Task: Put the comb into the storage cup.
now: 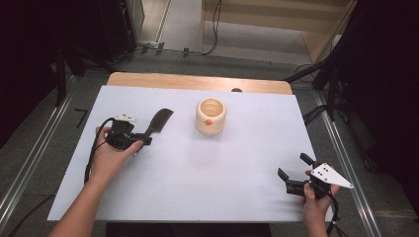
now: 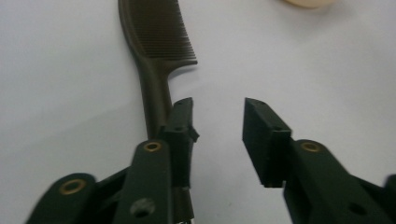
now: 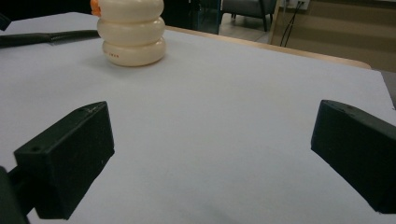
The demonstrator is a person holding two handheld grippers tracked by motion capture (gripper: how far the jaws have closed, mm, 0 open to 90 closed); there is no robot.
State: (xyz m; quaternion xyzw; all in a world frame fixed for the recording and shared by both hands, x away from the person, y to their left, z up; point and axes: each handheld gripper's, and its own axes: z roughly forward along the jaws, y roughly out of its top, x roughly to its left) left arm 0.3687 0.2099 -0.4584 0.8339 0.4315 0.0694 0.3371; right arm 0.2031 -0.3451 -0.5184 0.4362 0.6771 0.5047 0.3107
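Note:
A dark comb (image 1: pixel 159 120) lies flat on the white table sheet (image 1: pixel 207 173), teeth end pointing away from me. My left gripper (image 1: pixel 143 140) hovers at the comb's handle end. In the left gripper view the comb (image 2: pixel 159 37) runs up from beside the left jaw, and the left gripper (image 2: pixel 217 105) stands open with bare sheet in the gap. A cream ribbed cup (image 1: pixel 211 116) with an orange spot stands upright at the middle back. My right gripper (image 1: pixel 292 165) rests open near the front right corner. In the right gripper view the right gripper (image 3: pixel 212 135) faces the cup (image 3: pixel 133 32).
A strip of wooden tabletop (image 1: pixel 197 81) shows past the sheet's far edge. Dark stands and cables sit on the floor around the table. The comb (image 3: pixel 46 37) appears far left in the right gripper view.

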